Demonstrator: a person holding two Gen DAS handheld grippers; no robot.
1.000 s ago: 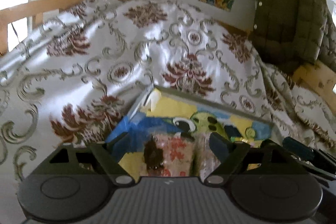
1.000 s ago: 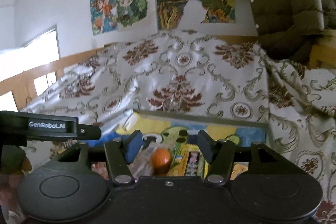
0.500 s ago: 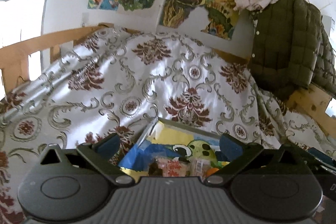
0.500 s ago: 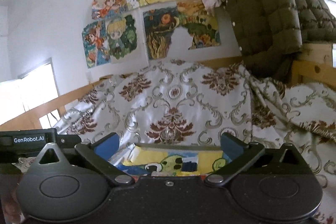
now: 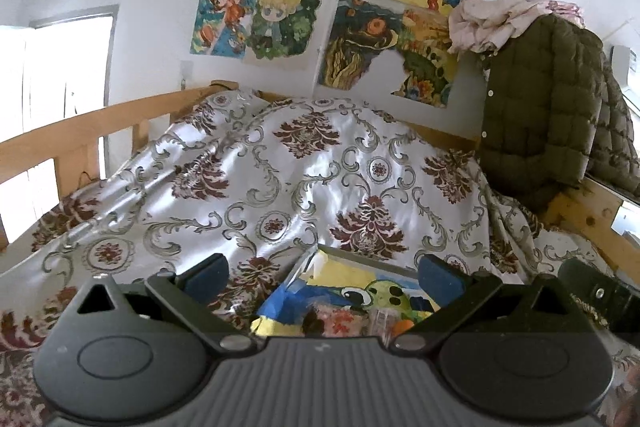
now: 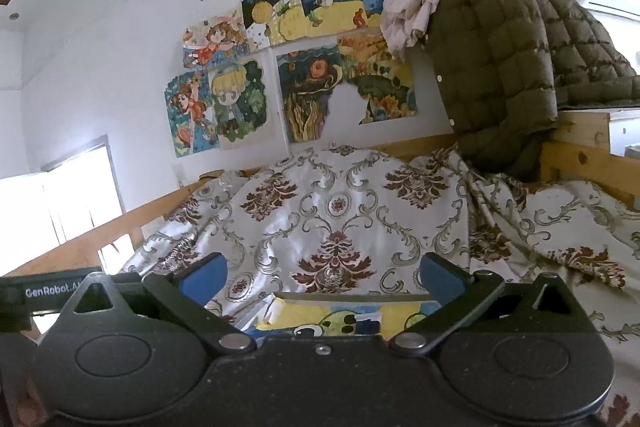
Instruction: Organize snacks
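Observation:
A shallow box (image 5: 360, 279) with a yellow, blue and green cartoon lining lies on the patterned bedspread. Snack packets (image 5: 340, 319) and an orange round snack (image 5: 402, 325) lie in it, low in the left wrist view. My left gripper (image 5: 322, 275) is open and empty, raised above the box. My right gripper (image 6: 322, 273) is open and empty too, above the box (image 6: 340, 315), whose far edge shows just over the gripper body. The snacks are hidden in the right wrist view.
The white bedspread (image 5: 304, 179) with maroon and grey ornaments covers the bed. A wooden rail (image 5: 80, 131) runs along the left. An olive quilted jacket (image 5: 548, 115) hangs at the right. Drawings (image 5: 352, 11) cover the wall behind.
Both grippers have opened wide and lifted up and back from the box. The snacks they were around now lie in the box, lower in view.

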